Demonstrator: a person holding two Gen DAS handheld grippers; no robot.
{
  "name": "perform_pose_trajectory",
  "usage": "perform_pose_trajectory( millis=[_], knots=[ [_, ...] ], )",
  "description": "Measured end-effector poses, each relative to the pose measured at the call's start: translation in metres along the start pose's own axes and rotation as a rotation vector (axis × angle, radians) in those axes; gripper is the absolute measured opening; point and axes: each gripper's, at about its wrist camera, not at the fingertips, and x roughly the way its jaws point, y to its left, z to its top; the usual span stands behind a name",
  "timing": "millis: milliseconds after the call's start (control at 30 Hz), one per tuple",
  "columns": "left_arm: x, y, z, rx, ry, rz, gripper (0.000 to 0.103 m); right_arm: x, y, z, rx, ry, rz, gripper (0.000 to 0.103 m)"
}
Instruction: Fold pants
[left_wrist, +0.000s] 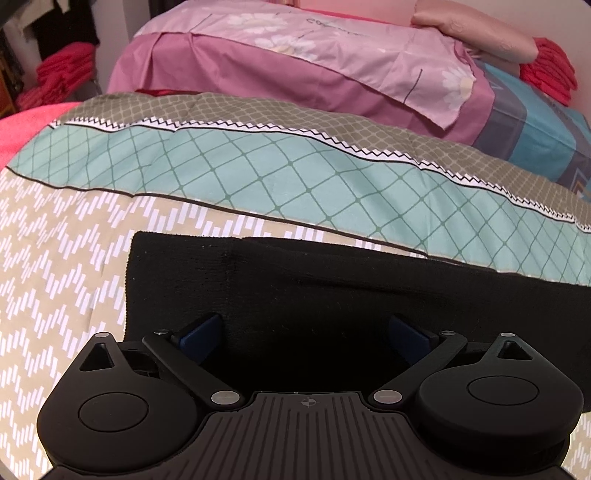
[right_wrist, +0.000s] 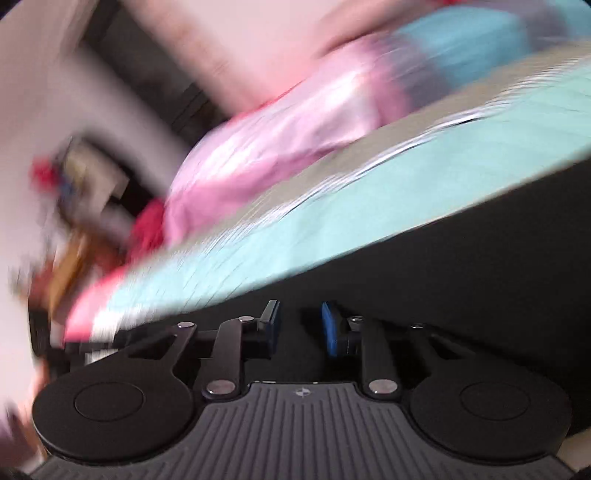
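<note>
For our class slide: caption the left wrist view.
Left gripper, jaws open, over black pants on a patterned bedspread.

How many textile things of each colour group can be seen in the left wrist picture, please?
Black: 1, the pants
Red: 2, the red stack at left and the red stack at right
Pink or purple: 2, the floral sheet and the pink pillow
Teal and beige patterned: 1, the bedspread
Blue striped: 1, the blue bedding
Total: 7
</note>
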Motion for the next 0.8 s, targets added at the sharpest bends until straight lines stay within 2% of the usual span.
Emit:
perform_pose_trajectory(
  millis=[67, 167, 200, 233, 300, 333, 367, 400, 433, 467, 500, 533, 567, 600, 633, 700, 767, 800],
  knots=[
    [0.001, -0.001, 0.000, 0.001, 0.000, 0.005, 0.103, -0.033, -0.039, 0.023, 0.069, -0.123, -0.127, 0.015],
    [0.003, -0.004, 0.000, 0.000, 0.001, 0.018, 0.103, -0.083, -0.081, 0.041, 0.252, -0.308, -0.235, 0.015],
    [0.003, -0.005, 0.000, 0.001, 0.001, 0.025, 0.103, -0.096, -0.083, 0.040, 0.287, -0.341, -0.220, 0.026],
    [0.004, -0.006, 0.000, 0.003, -0.001, 0.032, 0.103, -0.106, -0.082, 0.037, 0.285, -0.337, -0.179, 0.052],
    [0.004, -0.008, 0.000, 0.007, -0.002, 0.044, 0.103, -0.111, -0.074, 0.029, 0.205, -0.244, -0.072, 0.071],
    [0.005, -0.009, 0.000, 0.007, -0.002, 0.048, 0.103, -0.105, -0.068, 0.019, 0.163, -0.190, -0.061, 0.069],
    [0.005, -0.009, 0.000, 0.005, -0.002, 0.051, 0.103, -0.103, -0.071, 0.018, 0.129, -0.152, -0.097, 0.069],
    [0.005, -0.009, 0.000, 0.003, -0.002, 0.053, 0.103, -0.103, -0.082, 0.021, 0.107, -0.154, -0.140, 0.048],
    [0.005, -0.010, 0.000, 0.001, -0.002, 0.058, 0.103, -0.105, -0.096, 0.028, 0.125, -0.169, -0.183, 0.010],
    [0.006, -0.010, 0.001, 0.001, -0.001, 0.063, 0.103, -0.106, -0.101, 0.035, 0.167, -0.181, -0.254, 0.002],
    [0.006, -0.011, 0.001, 0.001, 0.000, 0.069, 0.103, -0.115, -0.100, 0.043, 0.159, -0.214, -0.296, 0.004],
    [0.007, -0.012, 0.001, 0.001, 0.001, 0.077, 0.103, -0.125, -0.090, 0.048, 0.092, -0.261, -0.356, 0.023],
    [0.007, -0.013, 0.001, 0.000, 0.002, 0.085, 0.103, -0.136, -0.081, 0.053, 0.010, -0.311, -0.421, 0.038],
    [0.008, -0.014, 0.002, 0.000, 0.003, 0.093, 0.103, -0.144, -0.074, 0.055, -0.042, -0.350, -0.487, 0.058],
    [0.009, -0.015, 0.002, 0.000, 0.005, 0.101, 0.103, -0.145, -0.070, 0.056, -0.068, -0.362, -0.569, 0.063],
    [0.010, -0.017, 0.003, -0.005, 0.008, 0.117, 0.103, -0.131, -0.068, 0.059, -0.113, -0.299, -0.687, 0.060],
    [0.011, -0.018, 0.003, -0.011, 0.007, 0.130, 0.103, -0.113, -0.082, 0.061, -0.125, -0.234, -0.706, 0.057],
    [0.011, -0.019, 0.003, -0.013, 0.005, 0.137, 0.103, -0.104, -0.090, 0.062, -0.123, -0.196, -0.715, 0.048]
  ],
)
